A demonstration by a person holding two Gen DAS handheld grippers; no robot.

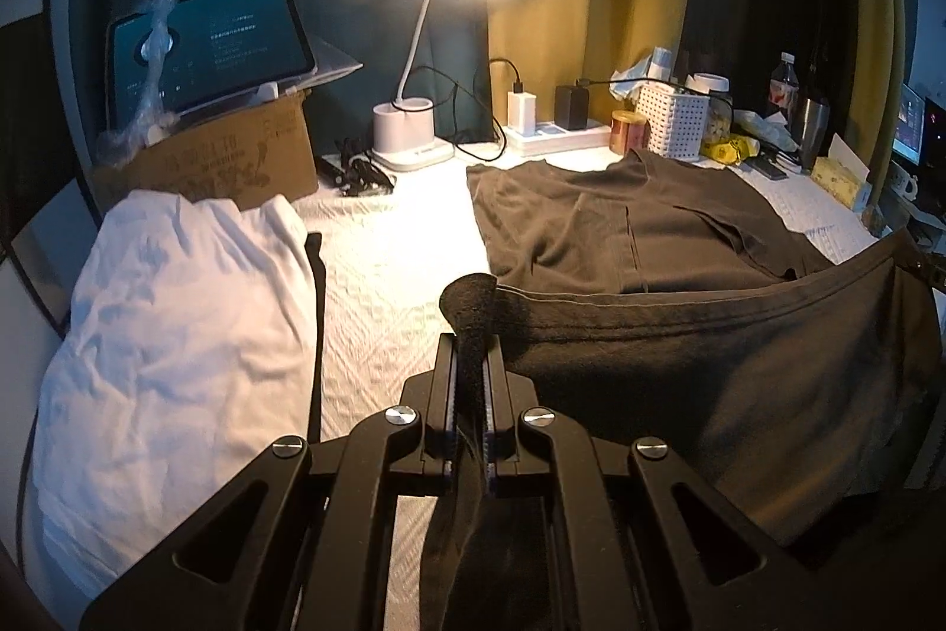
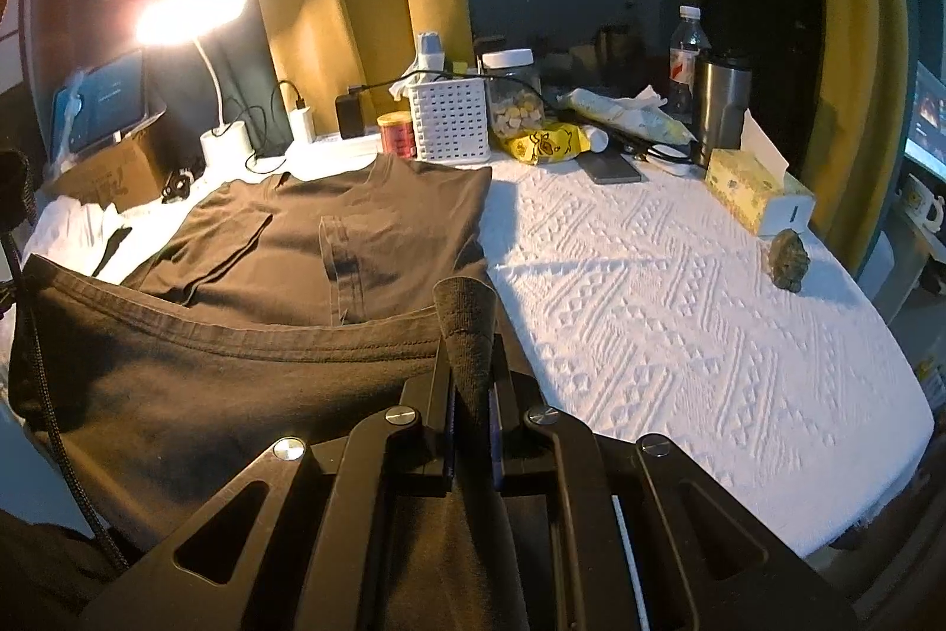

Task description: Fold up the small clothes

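Dark brown shirt (image 1: 621, 223) lies on white textured cloth (image 2: 680, 311), sleeves folded in; near hem lifted, stretched between both grippers. Left gripper (image 1: 471, 353) and right gripper (image 2: 471, 365) each clamp a hem corner. White garment (image 1: 171, 311) at left, partly cut off; desk lamp (image 1: 414, 122) glare washes out detail.
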